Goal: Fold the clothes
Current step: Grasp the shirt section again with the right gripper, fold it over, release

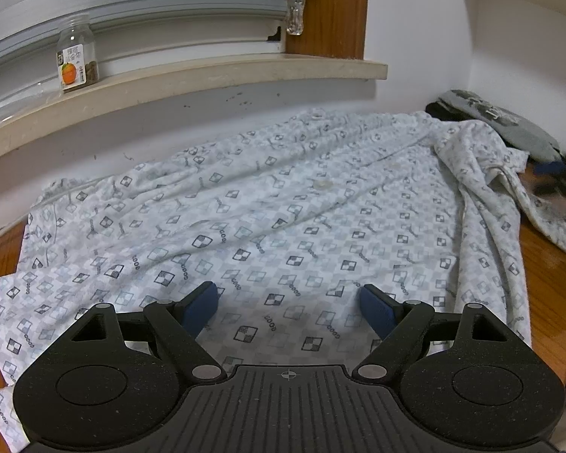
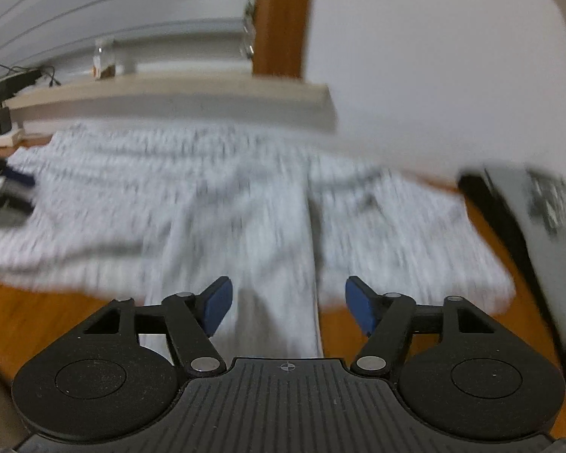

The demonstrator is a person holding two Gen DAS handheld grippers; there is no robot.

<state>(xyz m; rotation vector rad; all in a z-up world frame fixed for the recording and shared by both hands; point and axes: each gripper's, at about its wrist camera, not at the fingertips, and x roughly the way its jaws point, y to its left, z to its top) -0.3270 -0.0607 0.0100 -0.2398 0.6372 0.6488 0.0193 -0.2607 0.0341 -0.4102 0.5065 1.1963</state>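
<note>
Wooden table (image 1: pixel 547 264) under a windowsill: patterned shirt (image 1: pixel 283 219) spread flat (buttons up), so we hover left gripper (image 1: pixel 288 307) and right gripper (image 2: pixel 286 304), both spread wide, holding nothing.

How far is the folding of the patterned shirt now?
Done: the patterned shirt lies spread on the wooden table. In hand: nothing; the left gripper and right gripper are both open above the cloth. Left: every fold; one sleeve lies bunched at the right.

shirt (image 1: pixel 283 226): soft printed cloth | table (image 1: pixel 547 264): glossy wood | jar (image 1: pixel 77 56): clear plastic
</note>
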